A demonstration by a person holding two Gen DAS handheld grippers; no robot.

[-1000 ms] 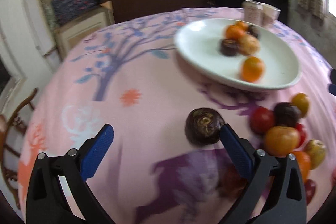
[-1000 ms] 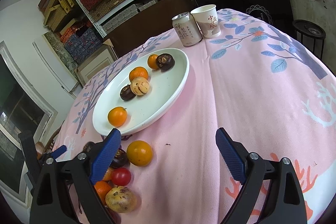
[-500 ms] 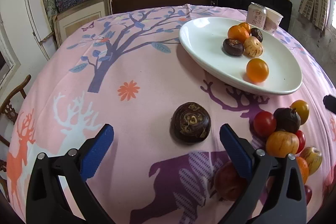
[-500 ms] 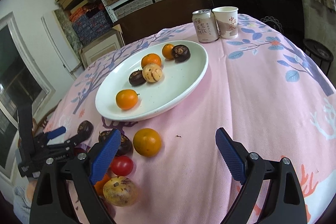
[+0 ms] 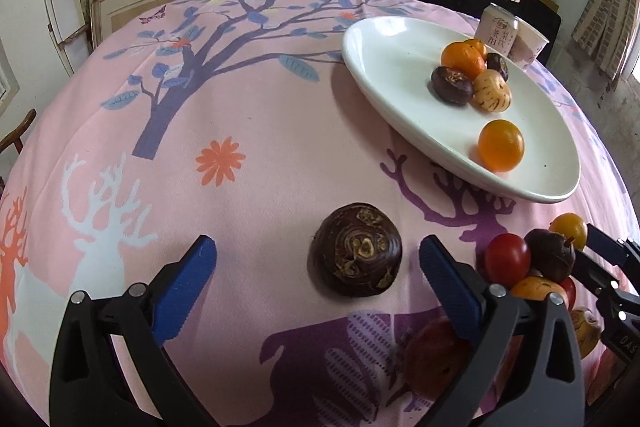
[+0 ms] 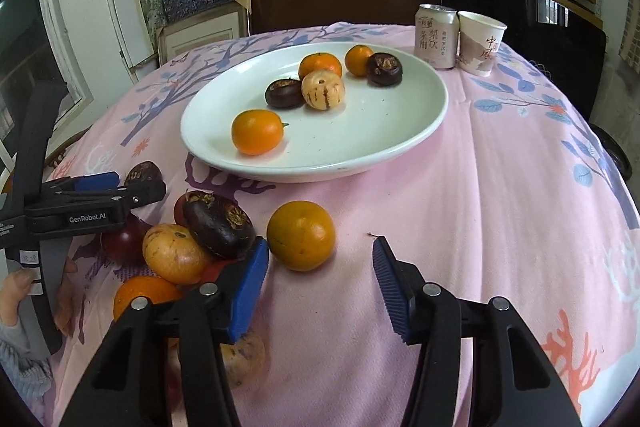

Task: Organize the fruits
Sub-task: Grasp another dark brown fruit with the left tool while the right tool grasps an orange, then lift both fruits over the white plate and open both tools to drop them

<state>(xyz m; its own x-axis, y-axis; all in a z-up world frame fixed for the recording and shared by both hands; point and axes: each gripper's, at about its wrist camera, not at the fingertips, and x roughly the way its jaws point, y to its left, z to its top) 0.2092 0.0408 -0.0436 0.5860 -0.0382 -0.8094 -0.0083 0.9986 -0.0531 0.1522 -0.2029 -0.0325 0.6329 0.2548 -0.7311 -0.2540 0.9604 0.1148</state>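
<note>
My left gripper (image 5: 318, 261) is open, and a dark brown fruit (image 5: 356, 255) lies on the pink cloth between its blue pads without touching them. My right gripper (image 6: 318, 267) has its jaws closing. A loose orange (image 6: 301, 235) sits at its fingertips, close to the left pad, and the right pad is apart from it. The white plate (image 6: 400, 143) beyond holds several fruits: oranges, dark ones and a pale striped one (image 6: 323, 90). The left gripper (image 6: 132, 183) also shows in the right wrist view, around the dark fruit (image 6: 142, 171).
A pile of loose fruits (image 6: 192, 239) lies left of the right gripper, and it also shows in the left wrist view (image 5: 520, 267). A drink can (image 6: 436, 37) and a paper cup (image 6: 480, 43) stand behind the plate. Shelves and boxes lie past the table's far edge. A person's hand (image 6: 16, 287) holds the left gripper.
The right gripper's jaws have narrowed a lot, and it has moved in on the loose orange while rolling level. The left gripper shifted, so the dark fruit now sits between its fingers.
</note>
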